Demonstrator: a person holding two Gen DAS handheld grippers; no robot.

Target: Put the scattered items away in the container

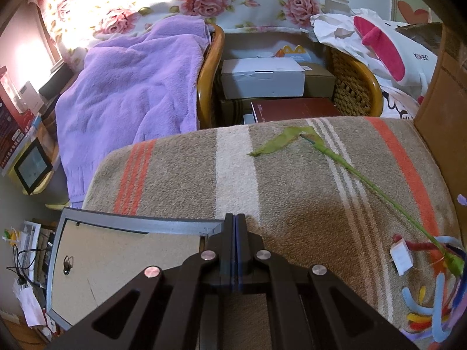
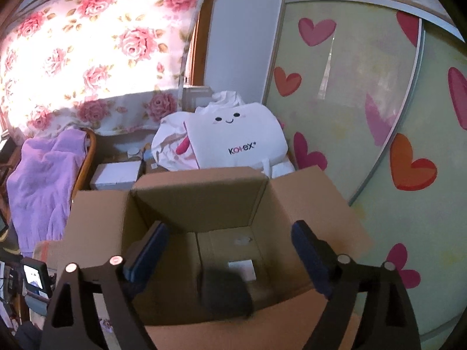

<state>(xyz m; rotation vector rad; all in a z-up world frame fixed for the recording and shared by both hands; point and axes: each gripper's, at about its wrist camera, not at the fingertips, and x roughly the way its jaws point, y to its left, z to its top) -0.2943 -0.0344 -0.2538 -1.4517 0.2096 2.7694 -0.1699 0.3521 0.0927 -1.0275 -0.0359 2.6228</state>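
— At the bottom of the left view, what shows?
— Left gripper (image 1: 235,218), fingers pressed together over the striped rug (image 1: 292,180); pipe cleaners (image 1: 435,300) lower right, green stem (image 1: 364,178) beyond.
— And the right?
— Right gripper (image 2: 229,233), fingers spread above the open box (image 2: 204,204), a dark blurred thing (image 2: 224,291) between them.

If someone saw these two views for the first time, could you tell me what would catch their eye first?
Probably the open cardboard box filling the right wrist view, with the open right gripper over it and a blurred dark object inside. In the left wrist view, a long green artificial stem lies across the striped towel, ending at a tangle of coloured pipe cleaners at right, beyond the shut left gripper.
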